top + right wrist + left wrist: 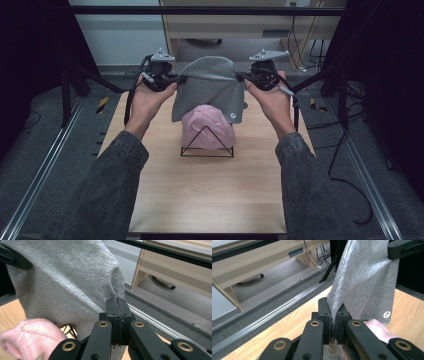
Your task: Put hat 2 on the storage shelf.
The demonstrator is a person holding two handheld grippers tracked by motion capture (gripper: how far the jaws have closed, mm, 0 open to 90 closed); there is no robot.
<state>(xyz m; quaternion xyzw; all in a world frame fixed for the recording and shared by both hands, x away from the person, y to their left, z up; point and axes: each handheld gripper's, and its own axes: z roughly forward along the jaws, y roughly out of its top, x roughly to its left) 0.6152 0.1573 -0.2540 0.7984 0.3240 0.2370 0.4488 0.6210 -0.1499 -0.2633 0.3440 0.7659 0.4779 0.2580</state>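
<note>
Grey cloth (207,82) hangs stretched between the two tools above the middle of the wooden surface (210,195), upper centre of the high view. At the bottom of that frame, two denim sleeves (107,195) enter, and bare wood lies between them. Farther up, a black wire stand (207,145) sits on the surface with a pink knitted hat (207,127) on it; the cloth's lower edge drapes over the hat's top and hides it, so whether they touch is unclear. The left tool (176,79) is clamped shut on the cloth's left edge, and the right tool (241,76) is clamped shut on its right edge; in each gripper view the fabric is pinched between the black jaws. A small round white label (387,314) sits near the cloth's lower corner, its mark too small to read. Around the surface, grey carpet, metal floor rails and black frame posts show. Beyond, at the frame's top, stands a pale wooden desk (240,22) with dangling cables; the sides are dark.
</note>
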